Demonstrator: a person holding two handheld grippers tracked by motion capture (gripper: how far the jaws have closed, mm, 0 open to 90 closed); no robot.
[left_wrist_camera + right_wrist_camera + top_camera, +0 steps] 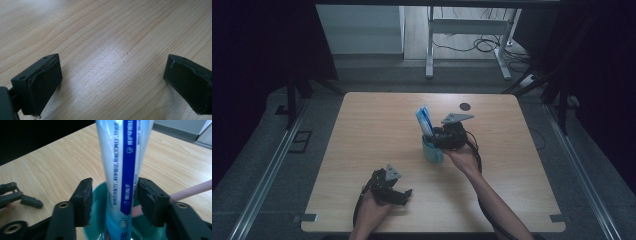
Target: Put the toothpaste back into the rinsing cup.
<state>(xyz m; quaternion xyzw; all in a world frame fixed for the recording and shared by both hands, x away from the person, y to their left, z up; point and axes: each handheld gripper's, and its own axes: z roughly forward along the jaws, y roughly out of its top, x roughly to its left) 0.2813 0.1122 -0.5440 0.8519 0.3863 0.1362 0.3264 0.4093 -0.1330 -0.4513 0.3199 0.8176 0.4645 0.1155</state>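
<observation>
Right forearm reaches in diagonally from the counter's (pixel 362 125) near edge, hand tipped forward, and the right tool (pixel 113 200) sits at the teal cup (pixel 432 150) near the counter's middle. Its jaws flank the upright toothpaste tube (pixel 122 165) standing in the cup, a slight gap showing each side, a pink toothbrush (pixel 192 190) leaning out beside it. Left tool (pixel 110 82) rests low near the near edge, jaws spread wide over bare wood.

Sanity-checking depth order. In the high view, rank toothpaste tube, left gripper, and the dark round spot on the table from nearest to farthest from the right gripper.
1. Toothpaste tube: between the right gripper jaws, standing in the teal cup.
2. Left gripper: near-left of the table.
3. Dark round spot: toward the far edge; close to the left gripper's rank.
</observation>
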